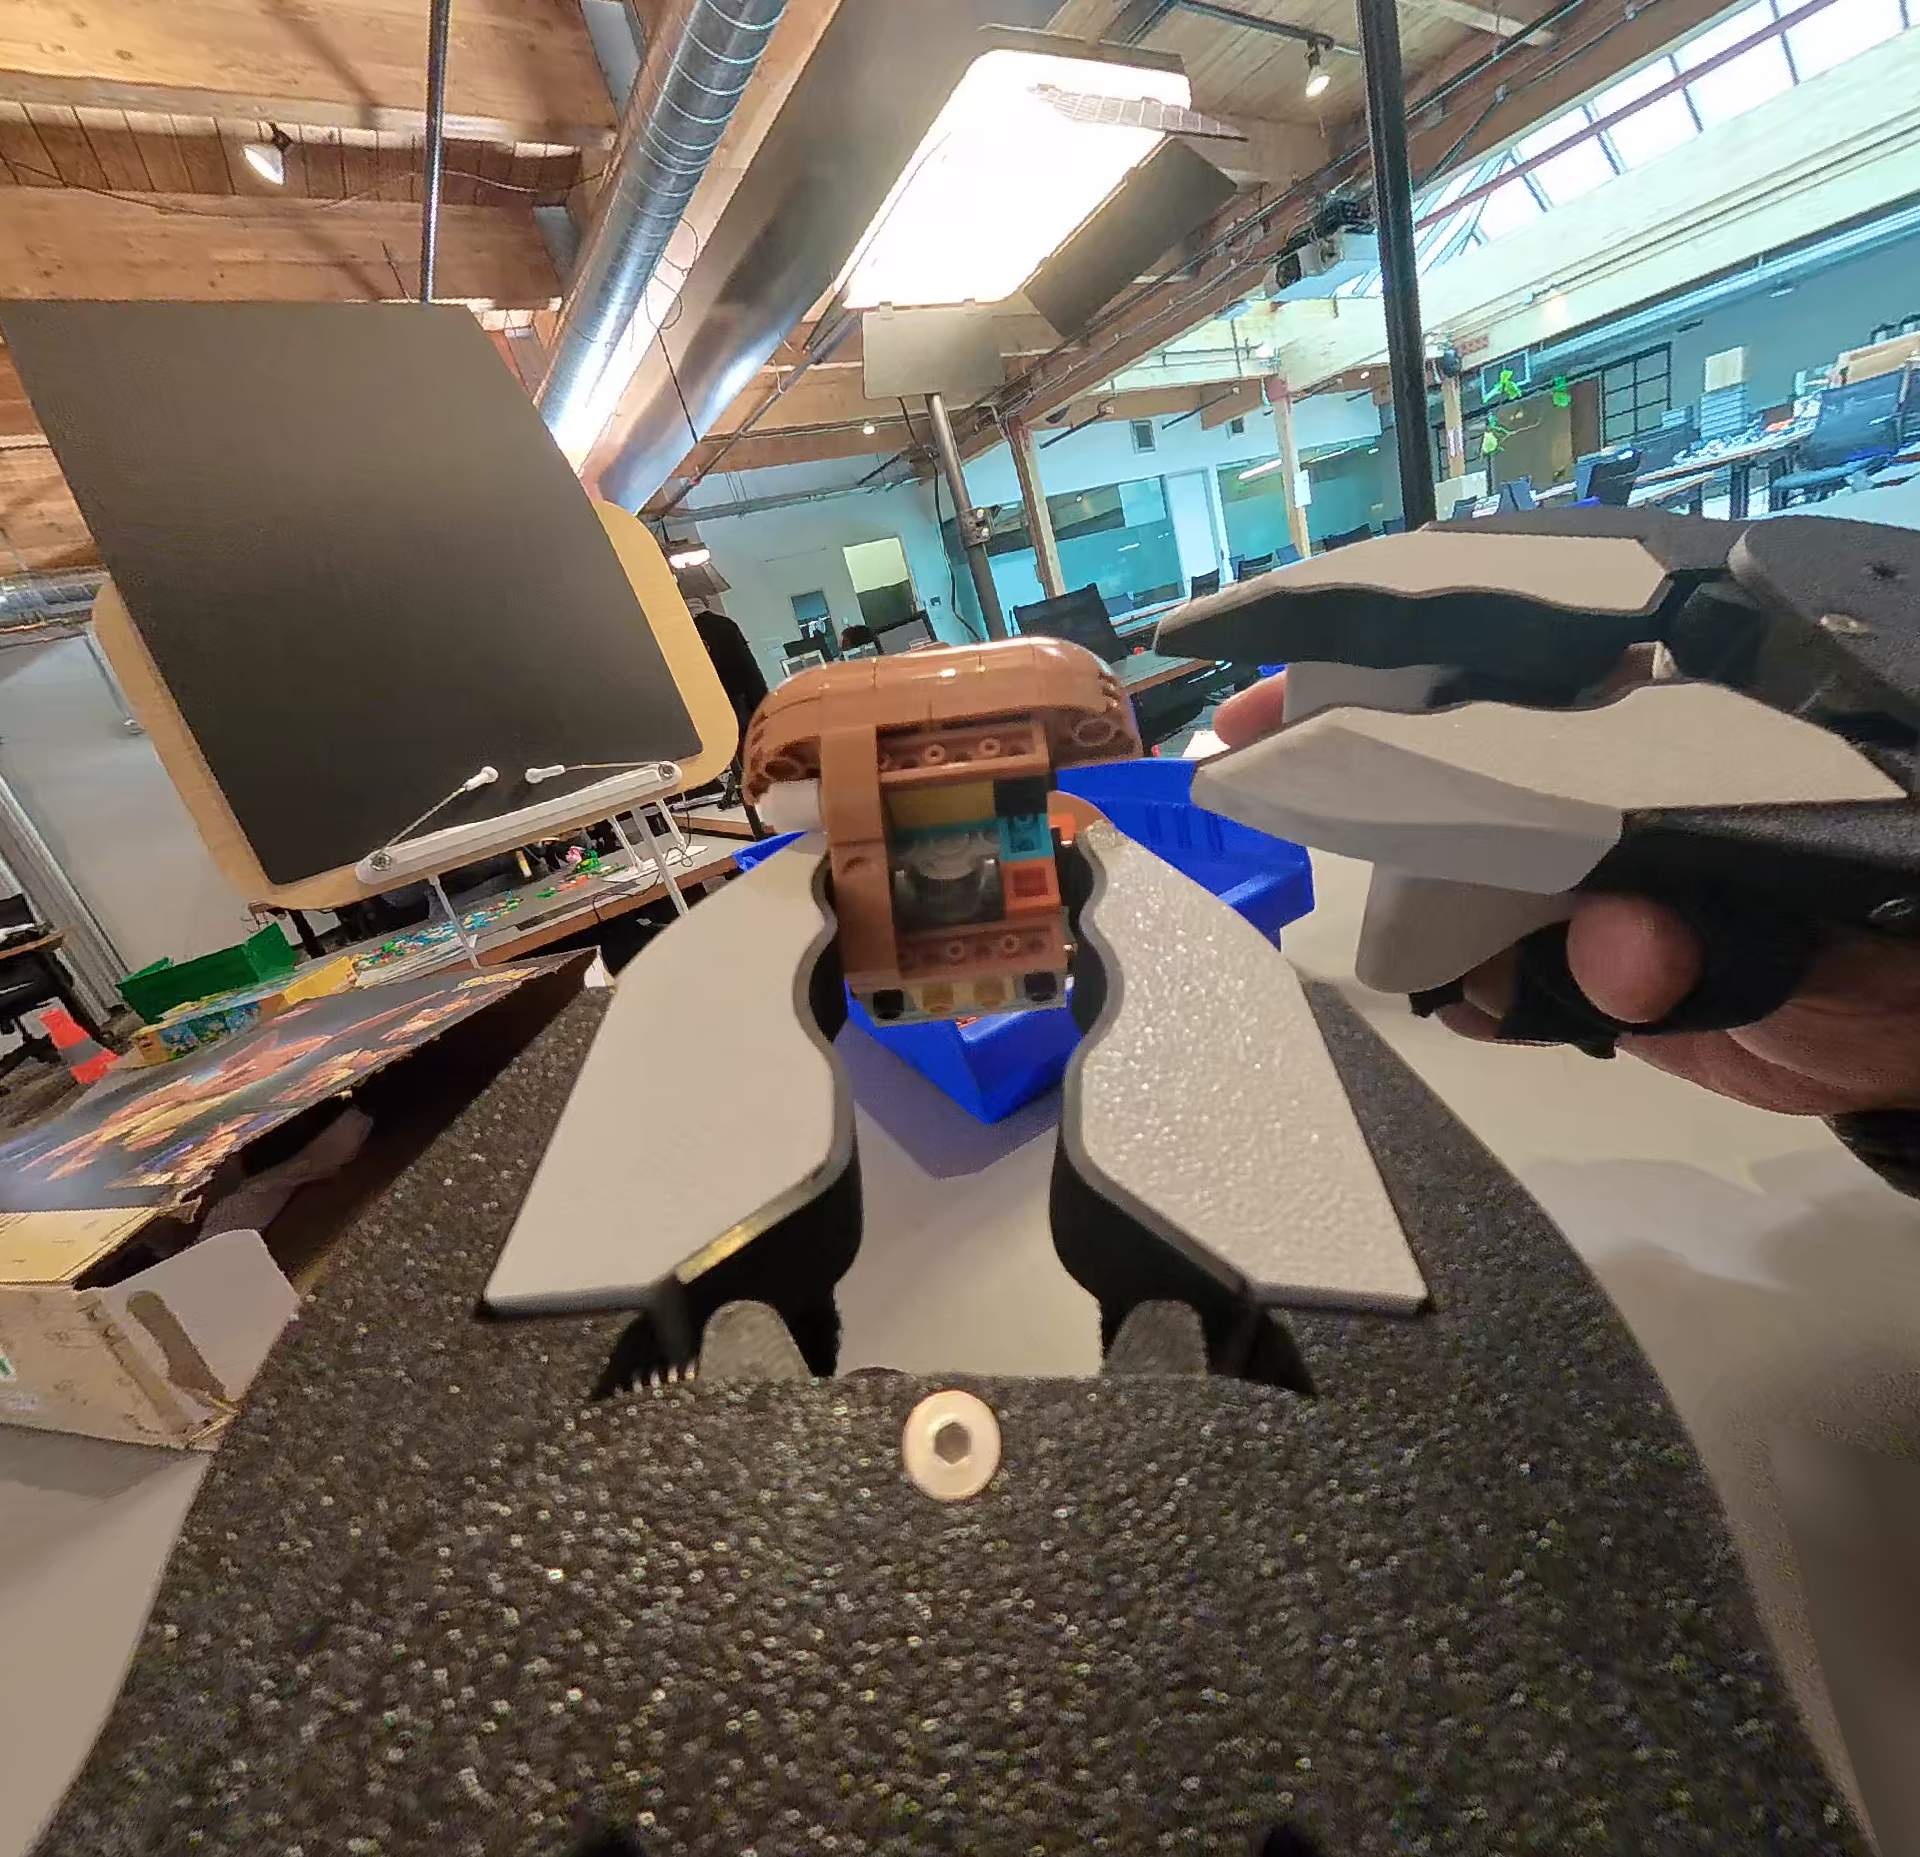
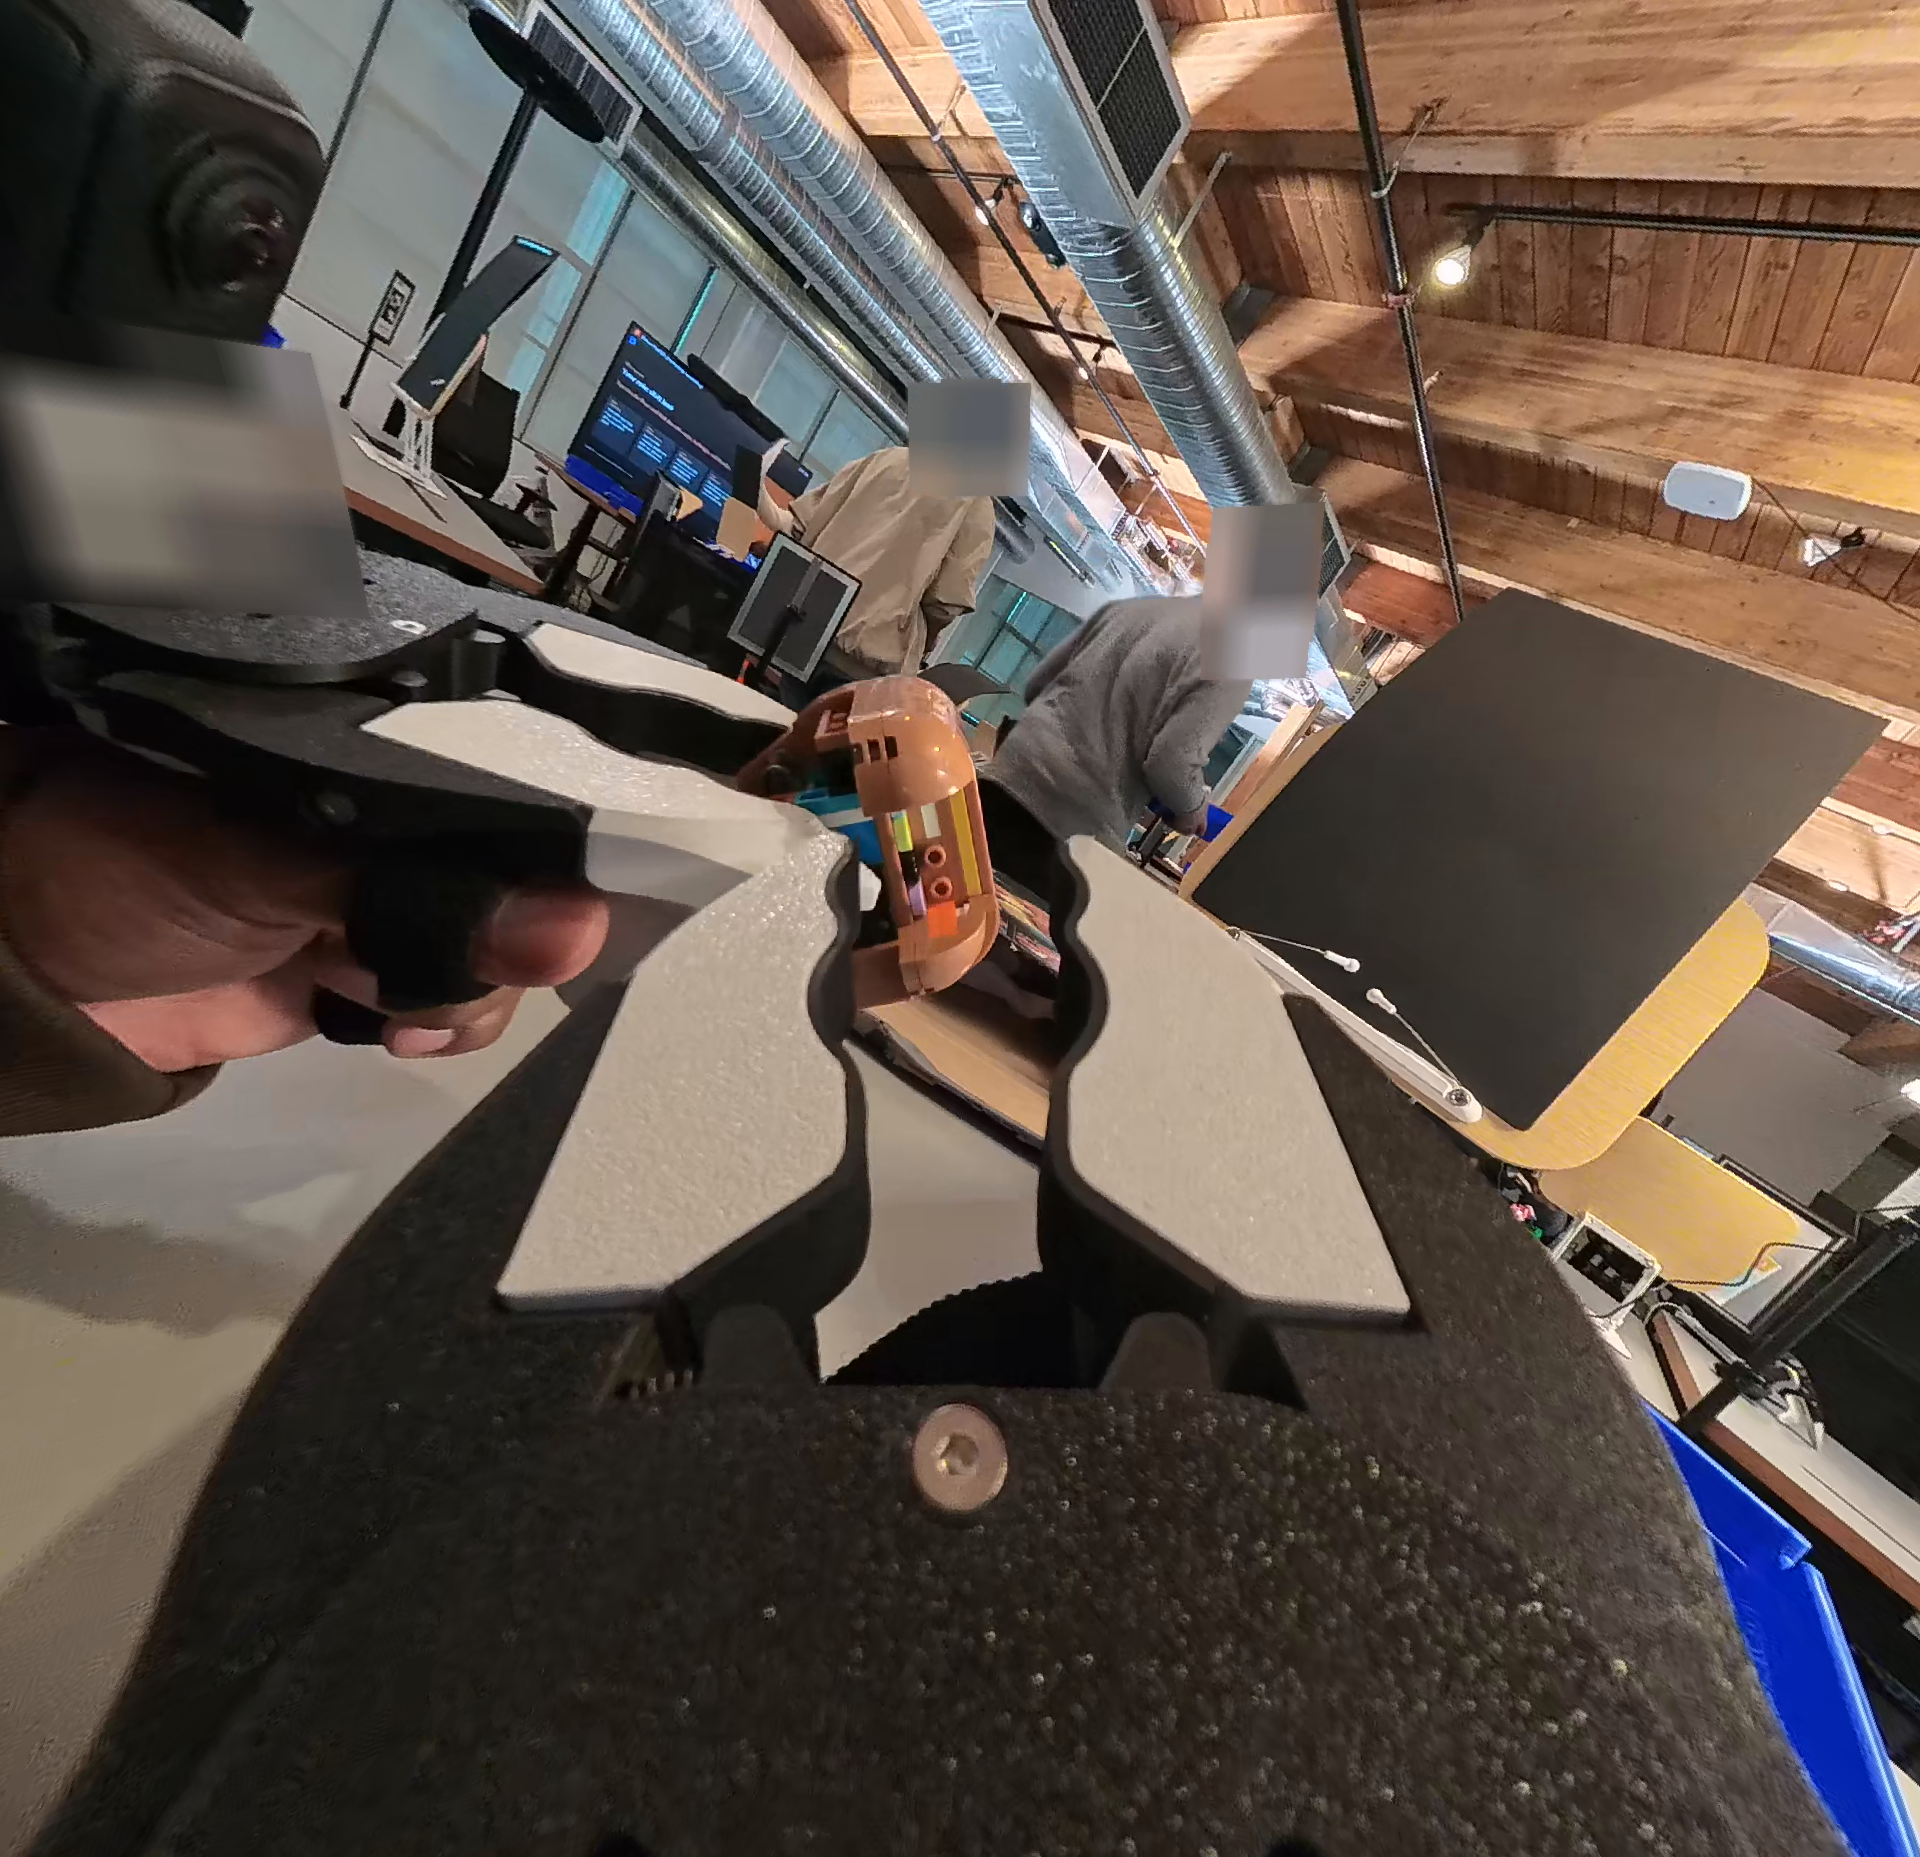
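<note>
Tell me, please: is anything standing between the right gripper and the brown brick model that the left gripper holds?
Nothing visible does. The brown brick model sits clamped in the left gripper; the right gripper is open just before it, with only clear air in the gap.
</note>
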Motion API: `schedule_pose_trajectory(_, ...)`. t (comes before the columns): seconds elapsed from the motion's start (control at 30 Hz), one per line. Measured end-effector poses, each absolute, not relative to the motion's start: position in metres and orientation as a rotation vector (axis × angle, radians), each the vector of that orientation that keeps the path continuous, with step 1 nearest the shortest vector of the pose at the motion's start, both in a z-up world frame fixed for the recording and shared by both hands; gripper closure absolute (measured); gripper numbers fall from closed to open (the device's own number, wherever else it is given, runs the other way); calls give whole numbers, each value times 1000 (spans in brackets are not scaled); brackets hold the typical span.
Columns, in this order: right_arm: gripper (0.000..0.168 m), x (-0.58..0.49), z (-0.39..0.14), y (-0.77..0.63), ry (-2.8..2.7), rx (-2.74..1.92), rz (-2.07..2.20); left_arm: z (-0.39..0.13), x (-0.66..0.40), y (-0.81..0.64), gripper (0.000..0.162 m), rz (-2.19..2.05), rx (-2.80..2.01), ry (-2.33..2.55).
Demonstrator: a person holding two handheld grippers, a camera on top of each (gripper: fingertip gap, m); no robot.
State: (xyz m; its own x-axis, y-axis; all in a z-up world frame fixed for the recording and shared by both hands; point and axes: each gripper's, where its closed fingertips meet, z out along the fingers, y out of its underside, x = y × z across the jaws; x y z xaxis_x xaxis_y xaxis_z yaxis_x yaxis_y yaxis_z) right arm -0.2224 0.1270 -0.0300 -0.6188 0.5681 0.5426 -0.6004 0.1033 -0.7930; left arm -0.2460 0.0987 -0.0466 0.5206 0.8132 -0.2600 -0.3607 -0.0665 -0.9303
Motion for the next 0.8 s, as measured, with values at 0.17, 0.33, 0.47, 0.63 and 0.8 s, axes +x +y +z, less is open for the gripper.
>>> schedule_pose_trajectory(0.17, 135, -222, -30, 126, -1497, 38, 1667, -47, -246, 100, 122, 1024, -1309, -441)
schedule_pose_trajectory(0.33, 135, -222, -31, 125, -1497, 40, 1665, -47, -246, 101, 122, 1026, -1313, -438)
schedule_pose_trajectory(0.47, 136, -221, -32, 125, -1497, 42, 1665, -47, -245, 101, 122, 1029, -1309, -436)
schedule_pose_trajectory(0.63, 136, -221, -32, 125, -1496, 43, 1667, -47, -245, 101, 122, 1030, -1309, -436)
schedule_pose_trajectory(0.8, 136, -220, -32, 125, -1493, 50, 1677, -49, -247, 103, 122, 1033, -1328, -439)
